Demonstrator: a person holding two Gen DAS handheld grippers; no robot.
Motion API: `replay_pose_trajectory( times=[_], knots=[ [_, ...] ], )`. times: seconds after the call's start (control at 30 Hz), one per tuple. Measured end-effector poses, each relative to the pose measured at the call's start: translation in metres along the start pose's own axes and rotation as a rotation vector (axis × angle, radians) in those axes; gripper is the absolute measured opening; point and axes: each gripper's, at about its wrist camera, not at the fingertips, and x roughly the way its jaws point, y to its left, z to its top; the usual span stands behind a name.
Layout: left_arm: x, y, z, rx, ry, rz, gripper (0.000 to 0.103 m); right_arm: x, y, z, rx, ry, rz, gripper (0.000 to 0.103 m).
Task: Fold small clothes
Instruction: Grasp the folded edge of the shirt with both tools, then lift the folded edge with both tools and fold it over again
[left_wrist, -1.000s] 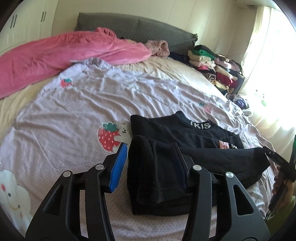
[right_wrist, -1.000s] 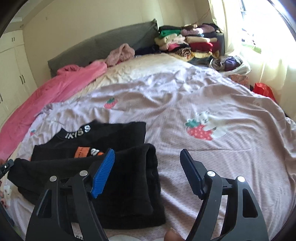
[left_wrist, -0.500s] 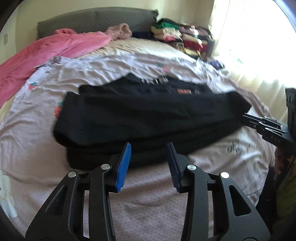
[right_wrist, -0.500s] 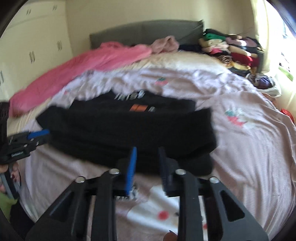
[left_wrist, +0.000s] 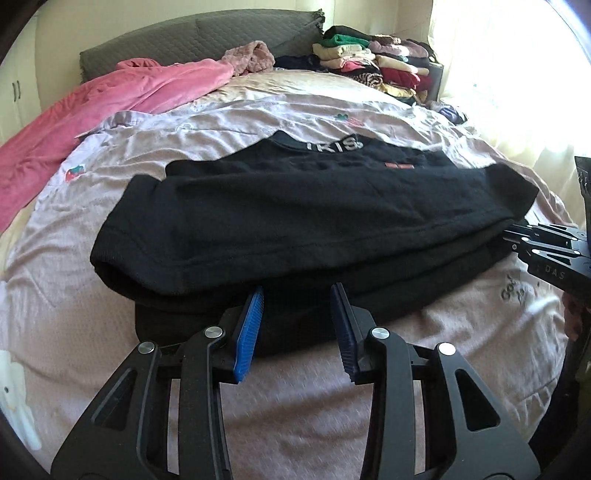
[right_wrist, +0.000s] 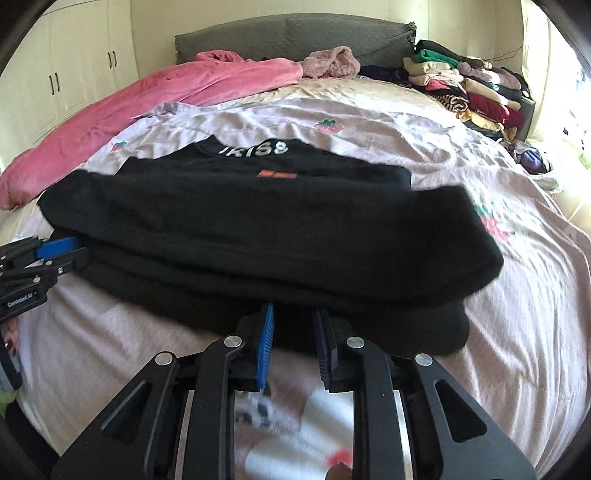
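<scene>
Both my grippers, left (left_wrist: 297, 295) and right (right_wrist: 293, 314), clamped the black garment's (left_wrist: 314, 206) six-o'clock hem on the lilac bedsheet (left_wrist: 369, 406).

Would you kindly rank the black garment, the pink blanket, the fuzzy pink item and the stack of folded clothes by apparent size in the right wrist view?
1. Black garment, though nearness inflates it.
2. Pink blanket.
3. Stack of folded clothes.
4. Fuzzy pink item.
</scene>
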Motion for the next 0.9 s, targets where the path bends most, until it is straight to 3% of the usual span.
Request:
replay_pose_trajectory(
  times=[0.37, 0.43, 0.67, 0.73, 0.8, 0.9],
  knots=[
    [0.011, 0.017, 0.047, -0.016, -0.053, -0.03, 0.03, 0.028, -0.012, 0.062, 0.03, -0.033, 0.019, 0.02],
    [0.01, 0.02, 0.058, -0.018, -0.072, -0.011, 0.036, 0.034, -0.016, 0.074, 0.036, -0.036, 0.015, 0.02],
    [0.003, 0.048, 0.076, -0.112, -0.13, 0.01, 0.037, 0.065, -0.031, 0.103, 0.072, -0.005, -0.022, 0.02],
    [-0.002, 0.045, 0.073, -0.087, -0.118, -0.027, 0.042, 0.074, -0.037, 0.107, 0.085, 0.006, -0.05, 0.02],
    [-0.006, 0.036, 0.068, -0.043, -0.098, -0.086, 0.054, 0.082, -0.042, 0.112, 0.092, 0.012, -0.069, 0.02],
    [-0.006, 0.018, 0.061, 0.001, -0.066, -0.161, 0.055, 0.089, -0.05, 0.115, 0.103, 0.015, -0.077, 0.022]
  ],
)
